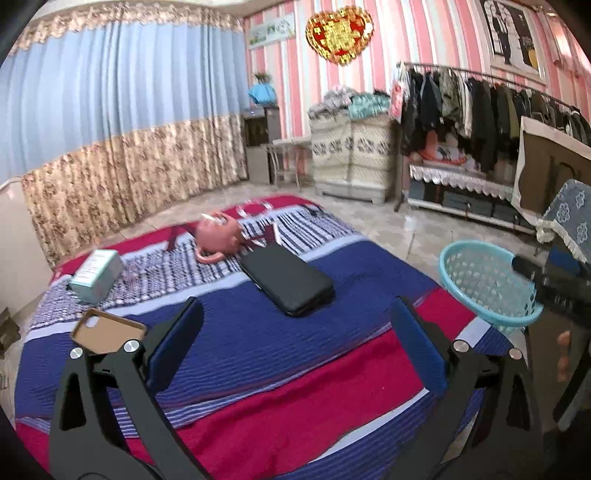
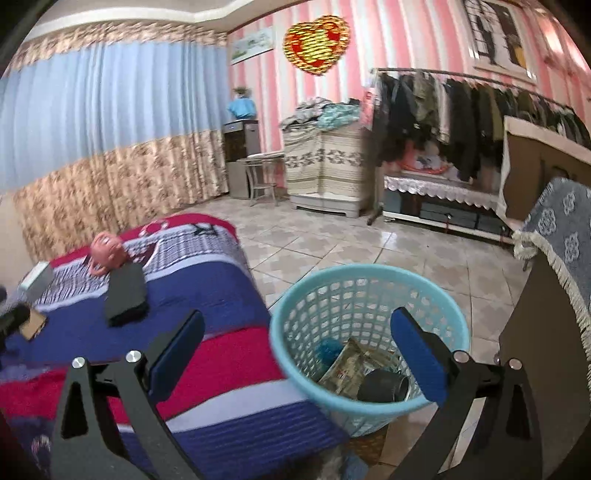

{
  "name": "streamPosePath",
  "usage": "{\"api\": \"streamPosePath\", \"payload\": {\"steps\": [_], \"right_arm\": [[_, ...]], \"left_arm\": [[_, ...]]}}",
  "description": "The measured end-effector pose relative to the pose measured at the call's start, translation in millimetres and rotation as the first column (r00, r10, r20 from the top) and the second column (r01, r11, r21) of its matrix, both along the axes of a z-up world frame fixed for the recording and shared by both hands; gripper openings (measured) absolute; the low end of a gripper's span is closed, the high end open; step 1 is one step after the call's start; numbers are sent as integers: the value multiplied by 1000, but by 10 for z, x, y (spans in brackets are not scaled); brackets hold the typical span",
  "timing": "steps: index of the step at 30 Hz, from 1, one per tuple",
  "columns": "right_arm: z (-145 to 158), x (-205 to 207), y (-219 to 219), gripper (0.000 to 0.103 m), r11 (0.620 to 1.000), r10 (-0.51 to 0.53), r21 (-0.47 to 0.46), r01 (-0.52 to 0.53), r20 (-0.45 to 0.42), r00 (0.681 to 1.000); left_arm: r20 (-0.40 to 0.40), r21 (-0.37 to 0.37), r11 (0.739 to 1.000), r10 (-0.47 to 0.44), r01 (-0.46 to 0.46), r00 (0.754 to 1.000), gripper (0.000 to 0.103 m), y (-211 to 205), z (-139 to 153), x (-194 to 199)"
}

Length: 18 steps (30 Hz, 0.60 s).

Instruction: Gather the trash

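Right wrist view looks straight over the round light-blue plastic lattice basket (image 2: pixel 369 328) standing on the tiled floor (image 2: pixel 369 236) just beside the bed, and there's rubbish in it: a crumpled printed wrapper (image 2: pixel 349 367), a dark round can-like thing (image 2: pixel 384 386) and something blue and fuzzy (image 2: pixel 327 349). The right gripper (image 2: pixel 295 347) hangs above it with its blue pads spread wide and nothing between them. The left gripper (image 1: pixel 295 332) is likewise wide open and empty over the striped red, blue and white bedspread (image 1: pixel 258 369). I'd say we're partway through: left on the bed are a small pale green box (image 1: pixel 96 269), a tan phone case lying inside-up (image 1: pixel 107 330), a black oblong case (image 1: pixel 288 278) and a pink crumpled bag-like lump (image 1: pixel 218 238). Which of those count as trash, I can't say. Around us, a blue-and-gold curtain (image 1: pixel 110 110), pink striped wallpaper (image 1: pixel 424 33) and a rail of dark clothes (image 1: pixel 480 99).
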State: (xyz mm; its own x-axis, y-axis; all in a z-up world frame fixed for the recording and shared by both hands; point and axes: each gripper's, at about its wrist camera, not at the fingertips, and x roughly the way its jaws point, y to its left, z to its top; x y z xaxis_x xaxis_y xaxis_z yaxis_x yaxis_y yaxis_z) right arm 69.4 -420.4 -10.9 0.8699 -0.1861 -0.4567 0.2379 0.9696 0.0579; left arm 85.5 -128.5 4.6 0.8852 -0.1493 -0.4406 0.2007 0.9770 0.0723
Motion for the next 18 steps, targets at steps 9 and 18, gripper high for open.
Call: {"api": "streamPosePath", "payload": {"steps": [9,18], "right_arm": [[50,-483,468,98,994,111,13,-111,12,994],[1,-762,856,98,986,166,-19,-166,22,986]], "left_arm": [[38,-12,1000,20,-20,999,98,188,8,-364],[59,-55,996,72,-69,996,98,447,-9,-619]]}}
